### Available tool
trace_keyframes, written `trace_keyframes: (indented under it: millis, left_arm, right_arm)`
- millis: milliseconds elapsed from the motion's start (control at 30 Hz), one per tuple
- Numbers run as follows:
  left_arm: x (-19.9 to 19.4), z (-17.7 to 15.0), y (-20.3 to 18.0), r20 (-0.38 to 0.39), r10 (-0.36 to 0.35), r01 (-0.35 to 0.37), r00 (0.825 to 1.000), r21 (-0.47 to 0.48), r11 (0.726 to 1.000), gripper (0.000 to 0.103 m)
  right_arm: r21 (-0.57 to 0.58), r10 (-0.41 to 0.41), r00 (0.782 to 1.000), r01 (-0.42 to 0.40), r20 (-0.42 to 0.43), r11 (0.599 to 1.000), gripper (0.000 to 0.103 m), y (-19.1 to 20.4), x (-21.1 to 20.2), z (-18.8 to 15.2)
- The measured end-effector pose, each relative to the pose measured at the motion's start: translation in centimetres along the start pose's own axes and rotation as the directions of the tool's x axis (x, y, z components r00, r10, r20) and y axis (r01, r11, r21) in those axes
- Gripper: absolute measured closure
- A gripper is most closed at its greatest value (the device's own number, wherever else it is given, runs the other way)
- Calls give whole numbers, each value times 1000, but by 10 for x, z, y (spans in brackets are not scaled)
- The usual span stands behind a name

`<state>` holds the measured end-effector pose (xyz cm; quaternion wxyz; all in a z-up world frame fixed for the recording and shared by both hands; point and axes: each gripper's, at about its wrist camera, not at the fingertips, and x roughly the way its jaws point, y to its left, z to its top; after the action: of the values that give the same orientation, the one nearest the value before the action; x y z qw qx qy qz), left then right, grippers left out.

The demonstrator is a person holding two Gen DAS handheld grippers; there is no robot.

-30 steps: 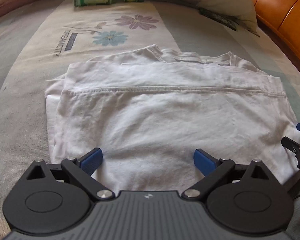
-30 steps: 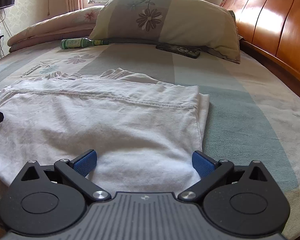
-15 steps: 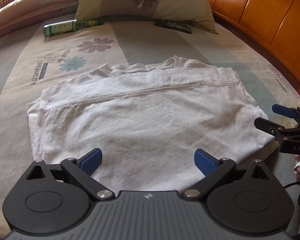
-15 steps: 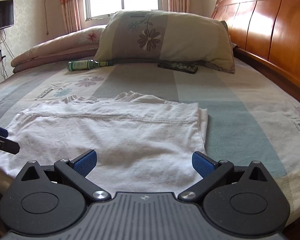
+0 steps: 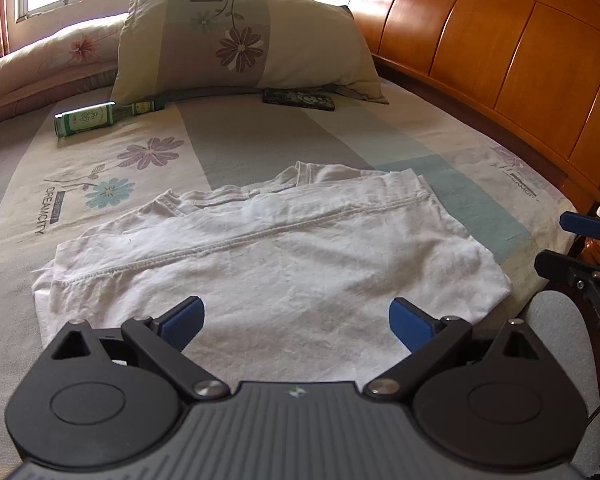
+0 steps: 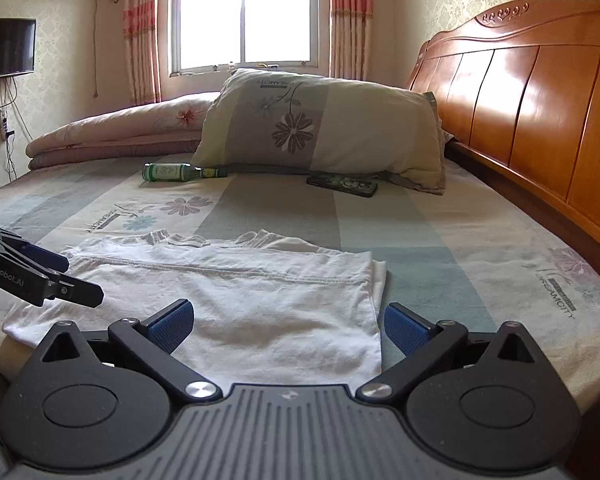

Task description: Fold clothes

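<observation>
A white garment [image 5: 268,264] lies folded flat on the bed, its hem seam running across it and the collar end showing behind; the right wrist view shows it too [image 6: 236,292]. My left gripper [image 5: 296,318] hovers open above the garment's near edge with nothing between its blue pads. My right gripper [image 6: 286,322] is also open and empty, raised over the garment's near right corner. Each gripper shows at the edge of the other's view: the right one [image 5: 572,240] at the far right, the left one [image 6: 60,276] at the left.
A flowered pillow [image 6: 320,124] leans near the wooden headboard [image 6: 540,92]. A green glass bottle [image 6: 176,171] and a dark remote [image 6: 342,185] lie in front of the pillow. A rolled quilt [image 6: 116,132] sits at the back left. The bed's near edge is right below the grippers.
Both grippers have lifted and pulled back from the garment, staying open. The views now take in the pillow, headboard and window. The garment has not moved.
</observation>
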<state>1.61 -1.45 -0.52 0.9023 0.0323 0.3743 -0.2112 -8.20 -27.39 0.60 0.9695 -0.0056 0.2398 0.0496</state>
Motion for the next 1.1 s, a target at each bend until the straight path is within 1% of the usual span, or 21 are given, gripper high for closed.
trace_keyframes:
  millis: [133, 267, 367, 433, 567, 700, 800, 900, 967, 1000, 1067, 1100]
  left_arm:
    - [-15, -4, 17, 49, 11, -9, 999, -32, 999, 4]
    - [-23, -13, 35, 73, 37, -35, 997, -39, 999, 4]
    - [-24, -20, 51, 73, 30, -26, 997, -45, 999, 4]
    - [-21, -20, 60, 69, 52, -49, 996, -48, 998, 4]
    - [-5, -7, 83, 35, 113, -109, 993, -108, 988, 4]
    - [19, 3, 104, 20, 96, -91, 995, -180, 979, 4]
    - [37, 2, 113, -2, 93, -91, 996, -217, 972, 4]
    - [57, -12, 128, -82, 123, -141, 989, -274, 951, 4]
    - [63, -23, 136, -91, 136, -157, 987, -296, 942, 3]
    - [63, -24, 137, -81, 127, -146, 989, -298, 943, 2]
    - [63, -16, 138, -107, 126, -154, 986, -312, 937, 2]
    - [62, -8, 139, -93, 125, -148, 988, -314, 938, 2]
  right_arm:
    - [-4, 3, 1000, -3, -16, 1000, 0, 11, 12, 12]
    - [-22, 42, 999, -43, -13, 999, 0, 32, 31, 21]
    - [-42, 76, 996, -78, -39, 996, 0, 45, 55, 25]
    - [-64, 95, 994, -98, -58, 993, 0, 52, 73, 29]
    - [-80, 106, 991, -112, -76, 991, 0, 57, 114, 39]
    - [-59, 97, 988, -105, -122, 993, 0, 52, 158, 43]
    - [-11, 86, 980, -90, -179, 996, 0, 40, 181, 33]
    - [45, 67, 965, -57, -254, 997, 0, 27, 198, 14]
    - [82, 58, 955, -35, -290, 996, 0, 19, 207, 0]
    - [80, 55, 958, -34, -281, 996, 0, 18, 206, -4]
    - [67, 51, 966, -35, -254, 997, 0, 20, 202, -8]
    - [60, 49, 969, -35, -241, 998, 0, 20, 201, -11]
